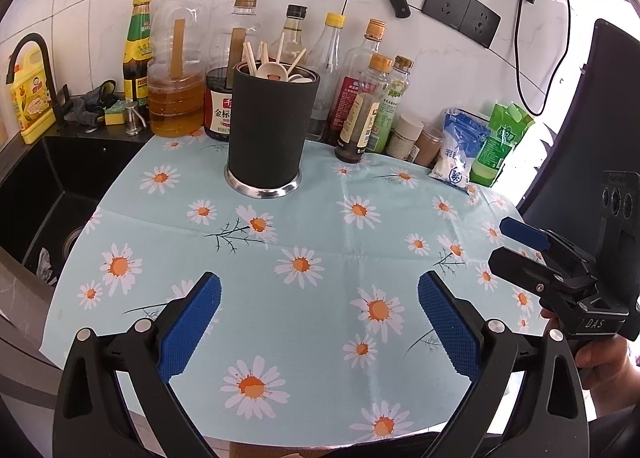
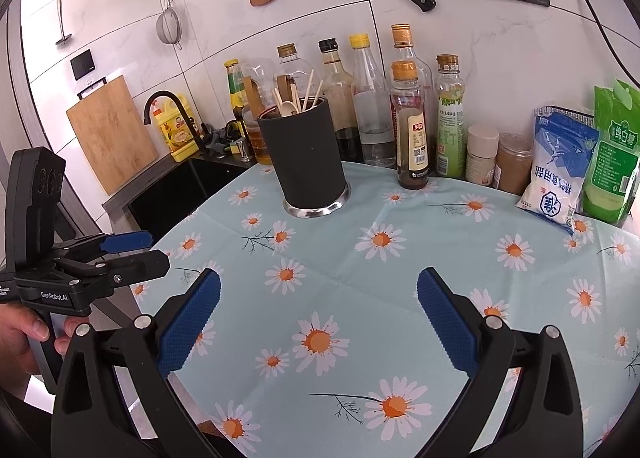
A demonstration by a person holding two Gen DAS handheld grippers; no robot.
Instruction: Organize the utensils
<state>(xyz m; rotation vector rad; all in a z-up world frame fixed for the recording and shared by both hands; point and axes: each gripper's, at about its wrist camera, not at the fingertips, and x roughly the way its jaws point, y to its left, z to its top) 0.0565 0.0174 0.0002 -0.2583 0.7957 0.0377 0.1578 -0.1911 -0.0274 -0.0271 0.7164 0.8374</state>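
A: Where are the utensils?
B: In the black holder (image 1: 270,130) mid-counter (image 1: 320,290); only spoon bowls (image 1: 269,70) and chopstick tips (image 1: 251,56) clear its rim.
A: Grippers?
B: Left gripper (image 1: 319,322) and right gripper (image 2: 318,320) both spread wide, empty. The bottles (image 1: 362,98) behind are partly hidden.

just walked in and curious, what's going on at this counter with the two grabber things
A person holds a pair of tongs in each hand above a daisy-print cloth. The left tongs and the right tongs are both open and hold nothing. The chopsticks and spoons stand in the black utensil holder, in front of a row of sauce bottles. No loose utensil shows on the cloth, so the sorting looks done, or not begun.
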